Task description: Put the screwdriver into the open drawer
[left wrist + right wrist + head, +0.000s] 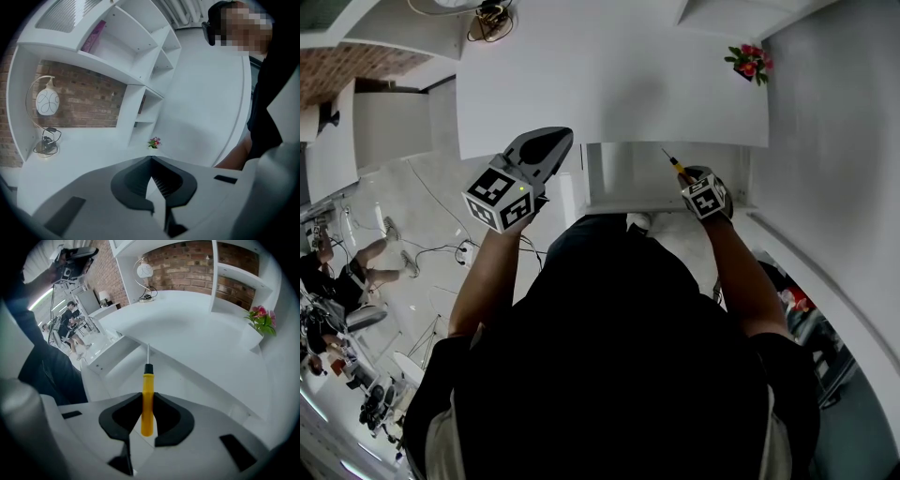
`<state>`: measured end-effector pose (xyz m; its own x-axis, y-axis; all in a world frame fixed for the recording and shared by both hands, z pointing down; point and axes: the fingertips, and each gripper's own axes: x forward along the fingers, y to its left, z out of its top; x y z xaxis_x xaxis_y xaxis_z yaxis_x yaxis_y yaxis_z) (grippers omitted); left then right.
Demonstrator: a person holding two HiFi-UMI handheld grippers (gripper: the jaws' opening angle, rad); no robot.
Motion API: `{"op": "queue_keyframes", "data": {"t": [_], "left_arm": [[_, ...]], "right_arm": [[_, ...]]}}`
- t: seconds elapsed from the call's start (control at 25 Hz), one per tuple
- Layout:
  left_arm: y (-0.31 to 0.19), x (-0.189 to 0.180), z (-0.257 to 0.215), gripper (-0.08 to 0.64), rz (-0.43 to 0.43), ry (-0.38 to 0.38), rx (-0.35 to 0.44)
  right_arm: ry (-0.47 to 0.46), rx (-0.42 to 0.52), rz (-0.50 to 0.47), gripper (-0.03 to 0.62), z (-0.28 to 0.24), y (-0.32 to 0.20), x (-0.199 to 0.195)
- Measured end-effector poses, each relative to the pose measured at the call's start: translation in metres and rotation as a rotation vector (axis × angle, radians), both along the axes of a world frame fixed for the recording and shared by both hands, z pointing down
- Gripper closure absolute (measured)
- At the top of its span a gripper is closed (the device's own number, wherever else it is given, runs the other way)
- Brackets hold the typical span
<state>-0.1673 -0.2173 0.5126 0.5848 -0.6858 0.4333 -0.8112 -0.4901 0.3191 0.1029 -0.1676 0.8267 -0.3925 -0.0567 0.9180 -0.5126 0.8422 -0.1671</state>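
**Left:** the grey two-jaw left gripper hangs near the front edge of the white desk top, its jaws pressed together on nothing.

**Centre:** the open white drawer juts out below that edge.

**Right:** the slim screwdriver, with a yellow plastic handle and a thin metal shaft, is pinched by its handle between the jaws of the right gripper. Its shaft points forward over the drawer interior.

The tool is judged light and rigid. Its smooth round handle may pivot or slip, so the thick handle, not the shaft, is the place to grip.
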Motion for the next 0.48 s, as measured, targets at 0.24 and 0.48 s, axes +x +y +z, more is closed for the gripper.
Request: {"op": "queue_keyframes", "data": {"t": [0.24,0.48], "left_arm": [[-0.001,-0.009,0.01,0.545,-0.008,0.0,-0.018],[0.0,-0.017,0.019,0.545,-0.019,0.002,-0.035]], "right_arm": [[0.037,-0.016,-0.031,0.509,0.017,0.003,-0.004],[0.062,-0.05,-0.039,0.509,0.035,0.004,-0.005]]}}
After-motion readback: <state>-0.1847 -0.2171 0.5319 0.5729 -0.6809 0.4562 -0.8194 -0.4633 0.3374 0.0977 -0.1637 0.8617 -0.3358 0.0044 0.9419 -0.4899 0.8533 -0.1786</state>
